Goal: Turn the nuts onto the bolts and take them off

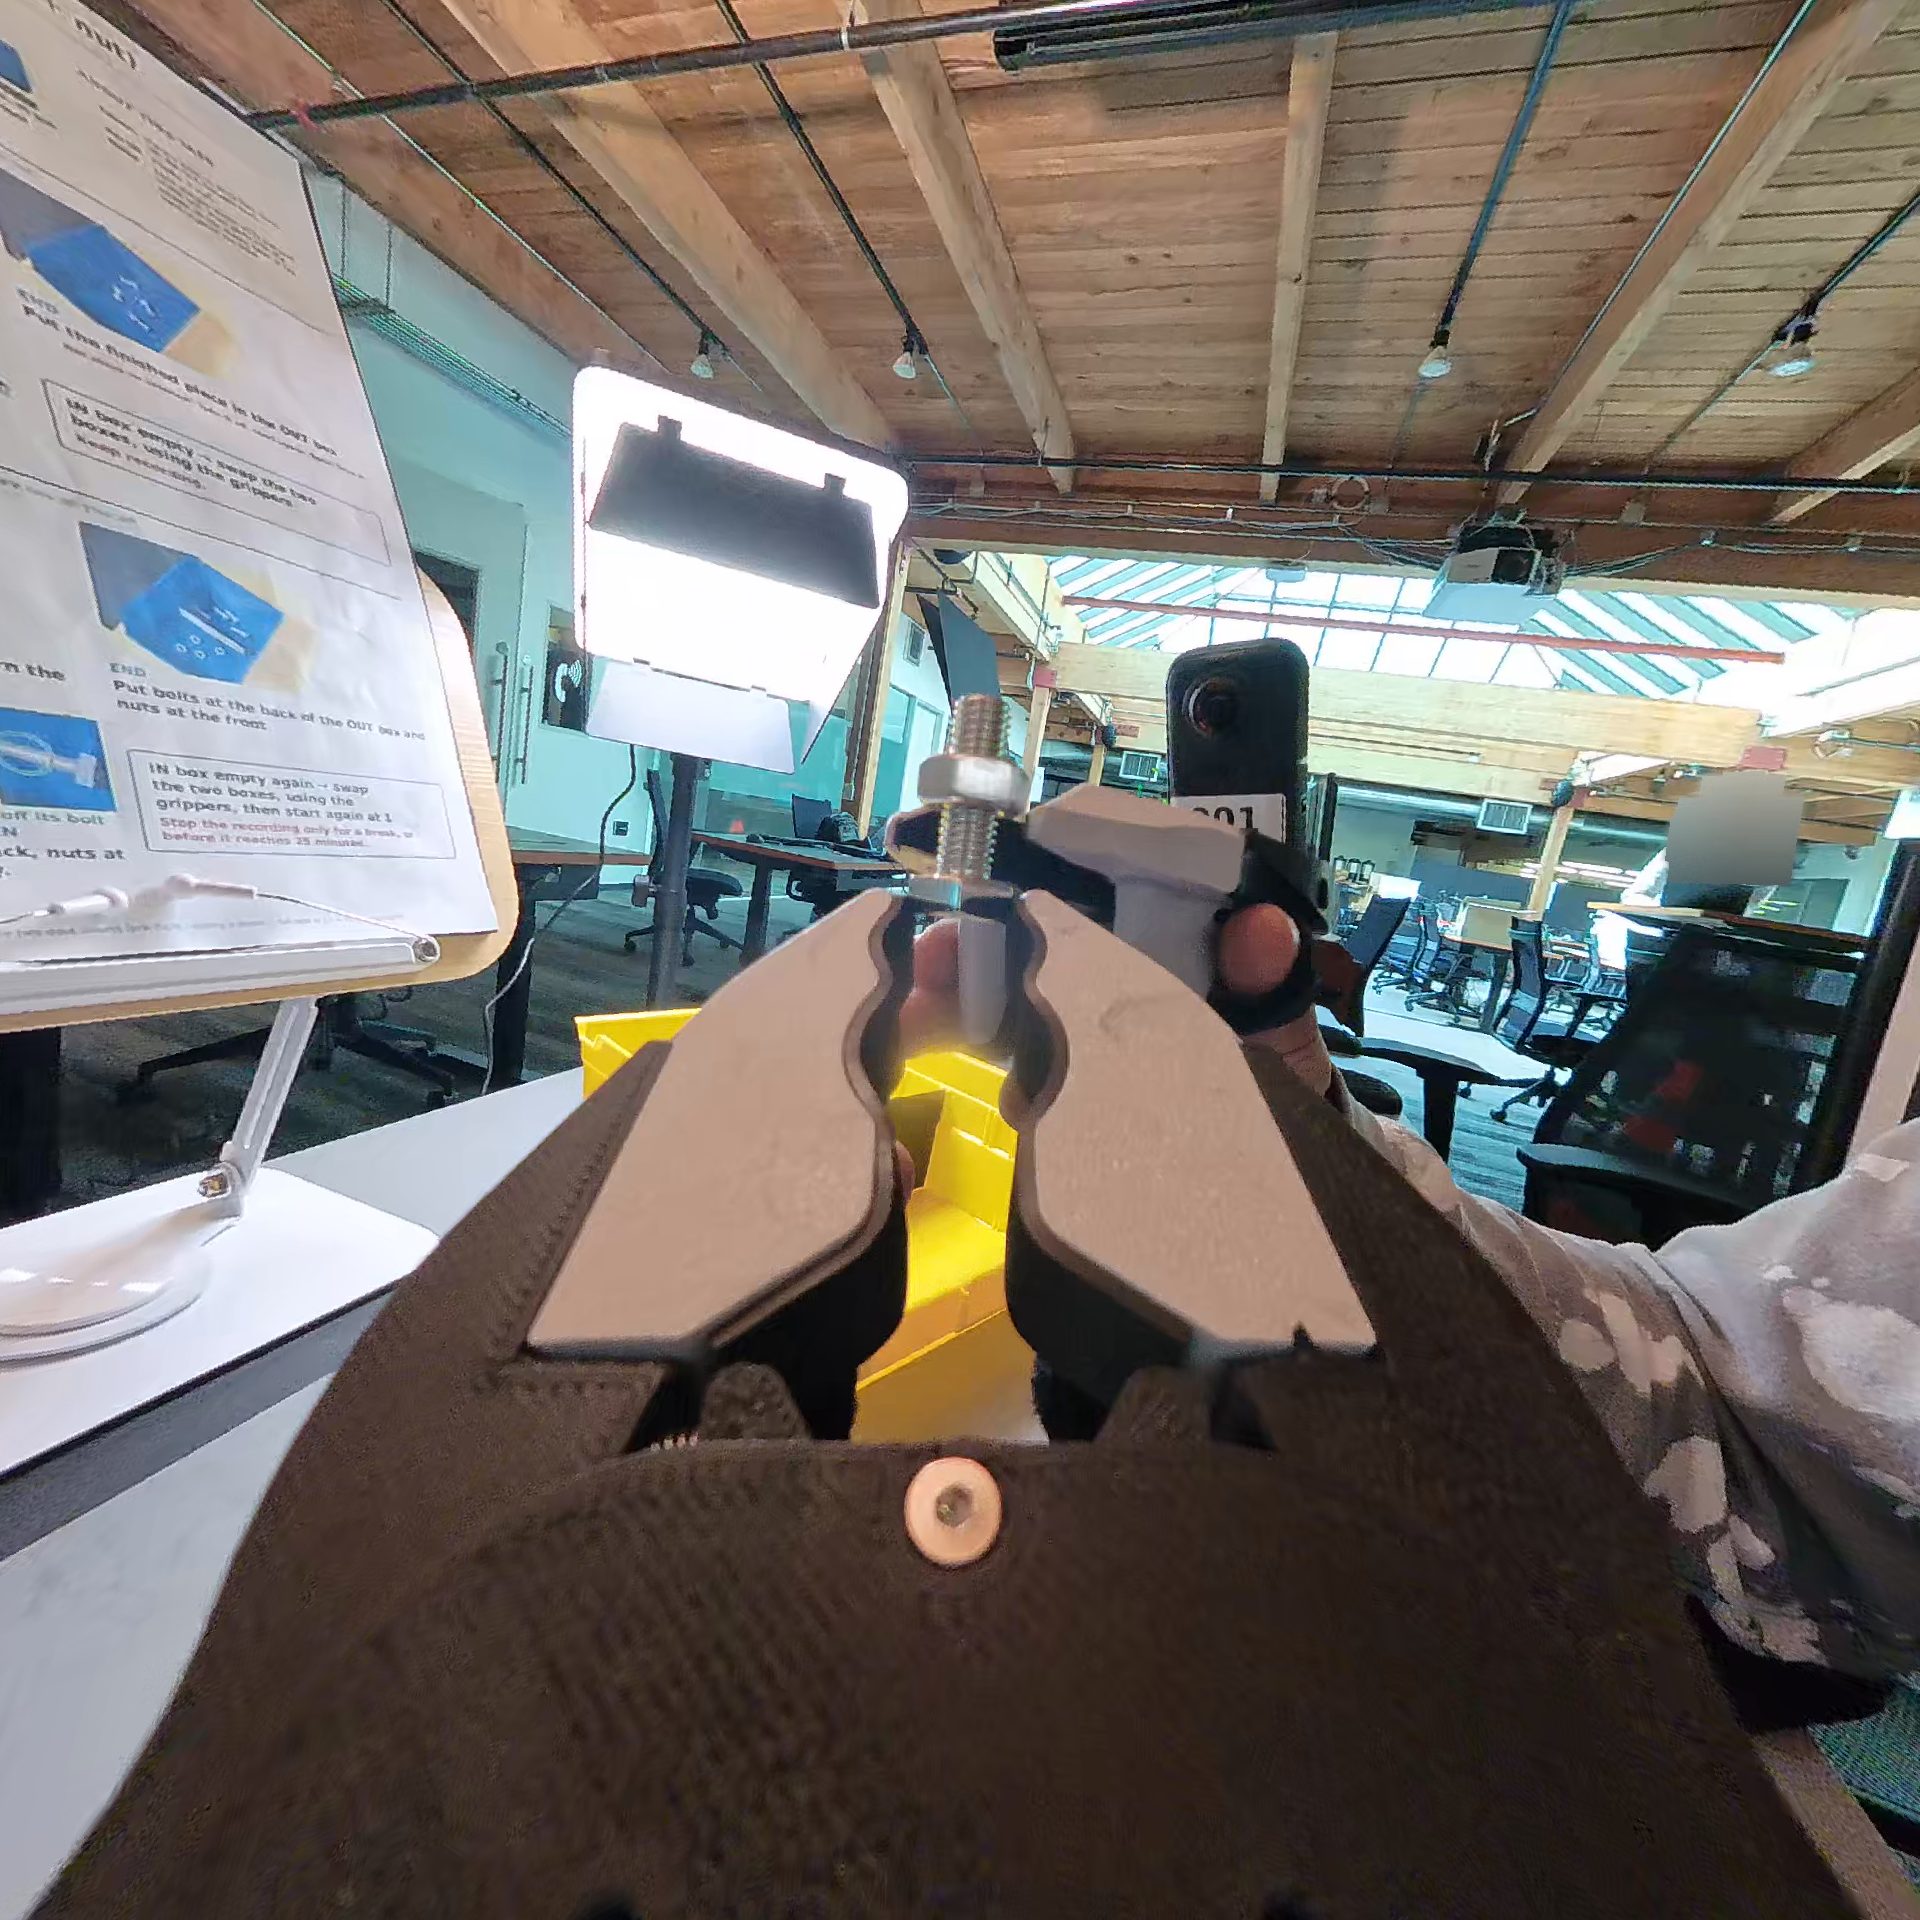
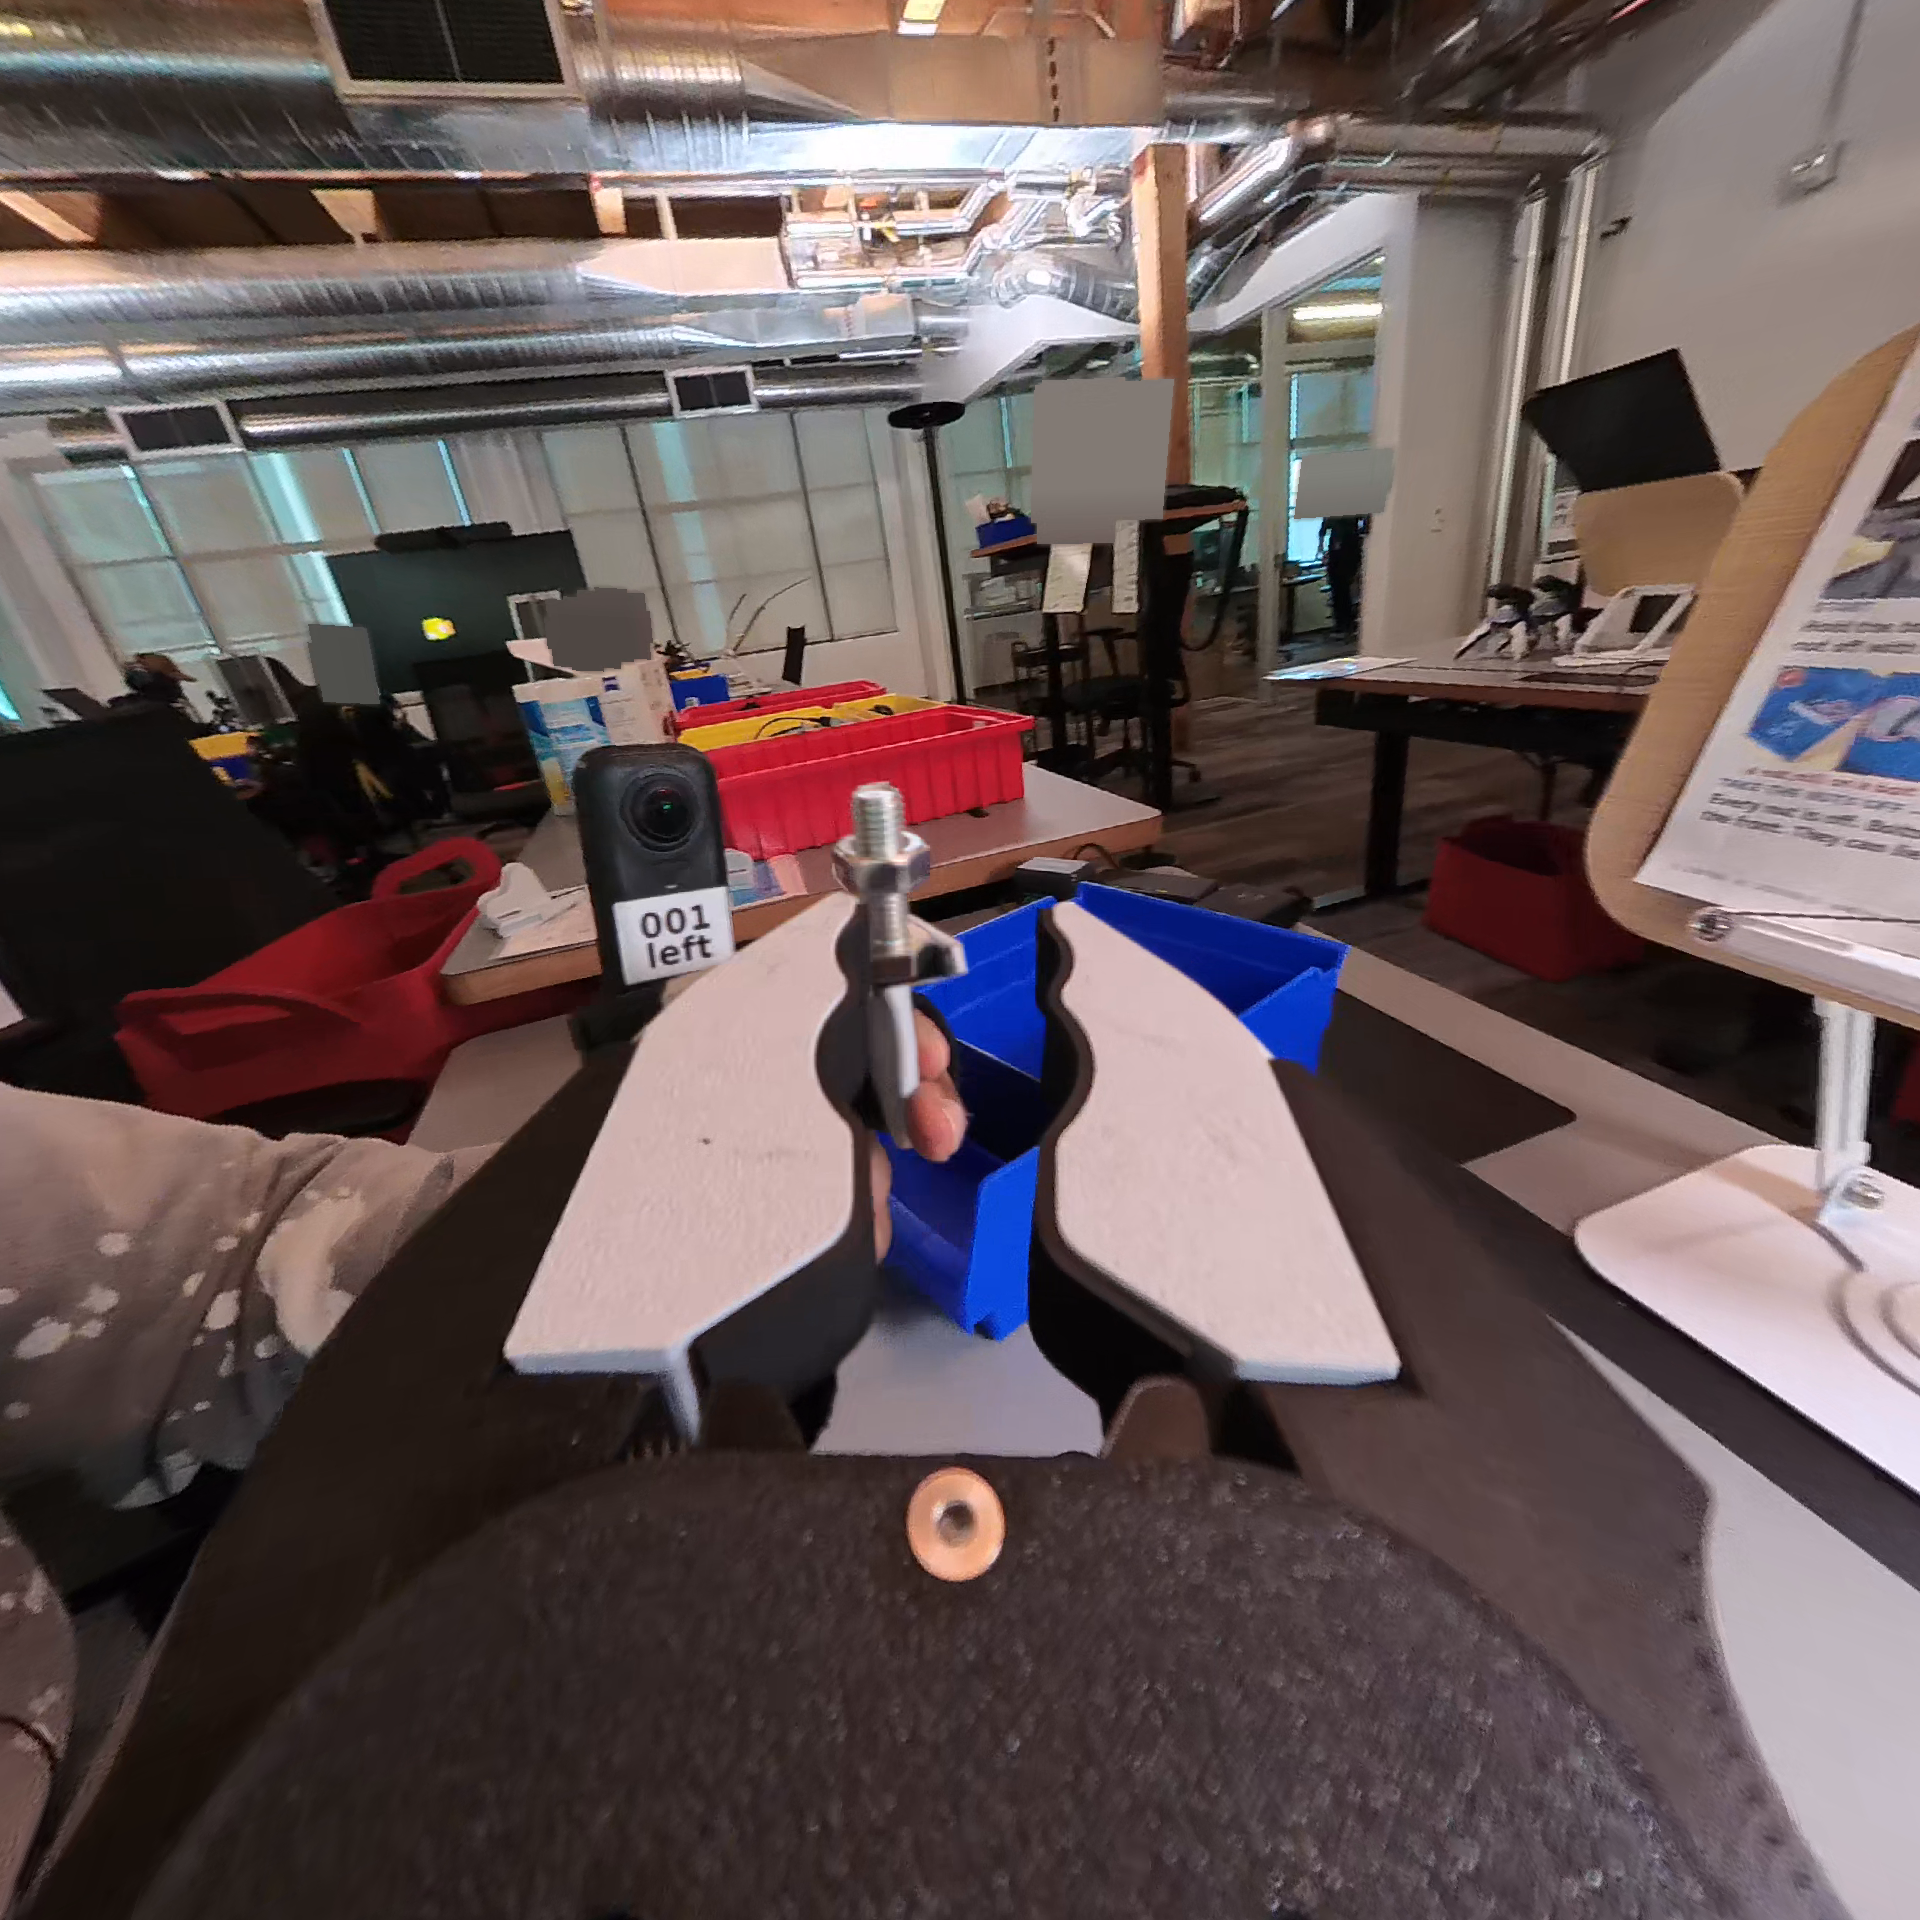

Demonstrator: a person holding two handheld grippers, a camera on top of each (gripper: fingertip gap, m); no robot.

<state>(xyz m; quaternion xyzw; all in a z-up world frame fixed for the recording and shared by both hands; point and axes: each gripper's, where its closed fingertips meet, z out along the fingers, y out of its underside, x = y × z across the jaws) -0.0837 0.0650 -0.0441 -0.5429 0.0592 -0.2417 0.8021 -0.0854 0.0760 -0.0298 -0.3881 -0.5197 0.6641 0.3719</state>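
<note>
Left tool (image 1: 961,909) is clamped on the head of the bolt (image 1: 964,831), held up off the table (image 1: 94,1704) at frame centre, threaded end pointing to 12 o'clock. The nut (image 1: 975,775) sits partway down the thread, w/ a few turns of thread bare above it and a gap between it and the head.

Right tool (image 2: 951,925) has its fingers apart. The shank sits btwn them just below the nut, close against the finger on the 9 o'clock side (can't tell if it actually touches), and the other finger is well clear. In the left wrist view this tool comes in from 3 o'clock, its camera (image 1: 1236,717) upright behind it, a fingertip and a pale speckled sleeve (image 1: 1662,1351) beside it.

Yellow bin (image 1: 951,1153) lies on the table below the left tool, seen thru the finger gap. Blue bin (image 2: 1195,971) lies beyond the right tool, toward 1 o'clock.

A printed instruction sheet (image 1: 208,520) on a white stand is at 10 o'clock in the left wrist view. A lit light panel (image 1: 727,561) stands at 11 o'clock behind the bolt.
</note>
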